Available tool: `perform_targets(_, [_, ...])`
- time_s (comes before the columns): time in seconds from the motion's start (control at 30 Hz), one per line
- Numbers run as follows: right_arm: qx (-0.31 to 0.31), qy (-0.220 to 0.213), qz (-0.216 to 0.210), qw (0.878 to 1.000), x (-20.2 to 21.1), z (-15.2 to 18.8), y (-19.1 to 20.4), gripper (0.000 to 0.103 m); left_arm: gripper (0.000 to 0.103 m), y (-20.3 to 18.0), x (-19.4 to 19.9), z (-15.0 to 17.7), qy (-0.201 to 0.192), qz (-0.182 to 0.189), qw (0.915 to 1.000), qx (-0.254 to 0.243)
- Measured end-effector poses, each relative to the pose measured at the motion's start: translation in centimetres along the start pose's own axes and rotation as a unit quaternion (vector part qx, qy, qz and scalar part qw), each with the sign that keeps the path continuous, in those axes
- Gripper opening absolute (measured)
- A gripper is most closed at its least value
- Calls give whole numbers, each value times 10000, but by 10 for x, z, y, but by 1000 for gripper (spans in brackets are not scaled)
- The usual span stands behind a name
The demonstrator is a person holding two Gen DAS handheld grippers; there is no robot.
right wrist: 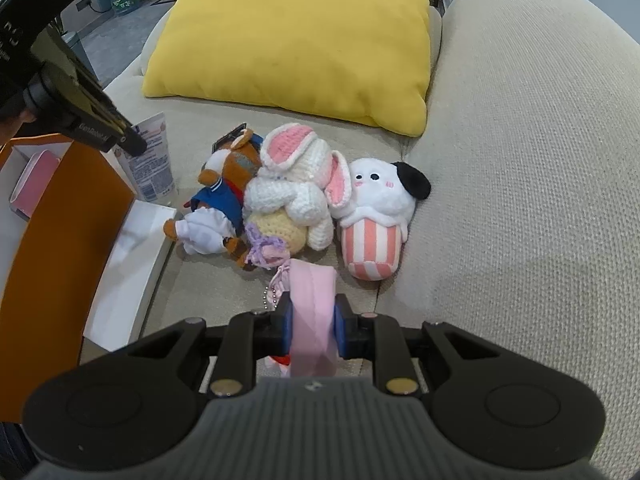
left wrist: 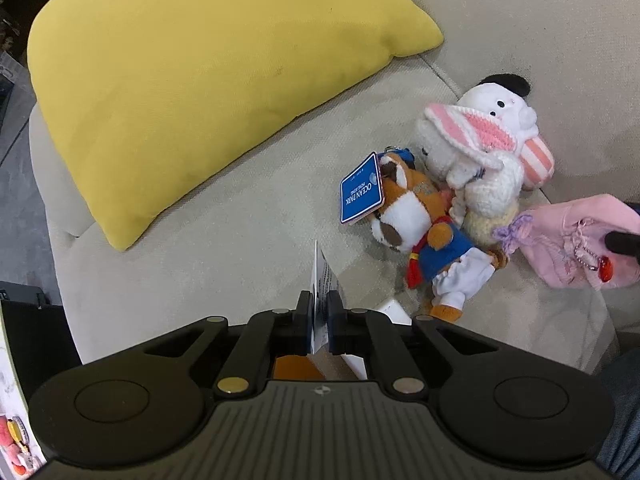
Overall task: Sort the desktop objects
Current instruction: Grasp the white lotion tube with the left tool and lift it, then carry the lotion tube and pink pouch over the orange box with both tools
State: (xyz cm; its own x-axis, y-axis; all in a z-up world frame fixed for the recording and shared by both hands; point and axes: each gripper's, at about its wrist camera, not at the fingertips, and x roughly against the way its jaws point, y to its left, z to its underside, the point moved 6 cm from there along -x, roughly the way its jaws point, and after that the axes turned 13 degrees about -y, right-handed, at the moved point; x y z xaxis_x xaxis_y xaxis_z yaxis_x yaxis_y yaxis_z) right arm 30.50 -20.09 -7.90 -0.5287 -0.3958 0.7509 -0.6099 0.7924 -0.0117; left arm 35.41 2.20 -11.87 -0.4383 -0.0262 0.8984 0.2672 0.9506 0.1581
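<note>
Left tool (left wrist: 319,309) clamped on tube (left wrist: 321,280); right tool (right wrist: 313,319) on pink pouch (right wrist: 312,312).

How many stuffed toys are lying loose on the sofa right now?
3, huddled together by the yellow pillow: the brown plush animal in blue clothes, the white crocheted rabbit against it, and the white puppy plush in a striped cup. Others could be hidden out of frame.

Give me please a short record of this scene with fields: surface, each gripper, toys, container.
surface: beige sofa with yellow cushion
left gripper: shut on white tube
right gripper: shut on pink pouch
toys: brown plush in blue outfit, crochet rabbit, white dog in striped cup, bunched together
container: orange and white box, left of the toys
</note>
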Motion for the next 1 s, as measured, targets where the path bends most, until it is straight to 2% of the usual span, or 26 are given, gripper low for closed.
perform_targets(0.3, [-307,-71,113,9994,5,-1,-1,21,6,1,28,7,-611,163,9967,518])
perform_targets(0.57, [-544,-386,78,9977,48,-9,20,21,6,3,117,18,-1420,406,9859,784])
perform_targets(0.77, [-704,-900,-278,9931,99,-28,57,21,6,11,177,43,-1809,392,9788,877])
perform_targets(1.0, [-708,-1317,-917,9845,135,-57,119,21,6,39,215,81,-1923,304,9724,1287])
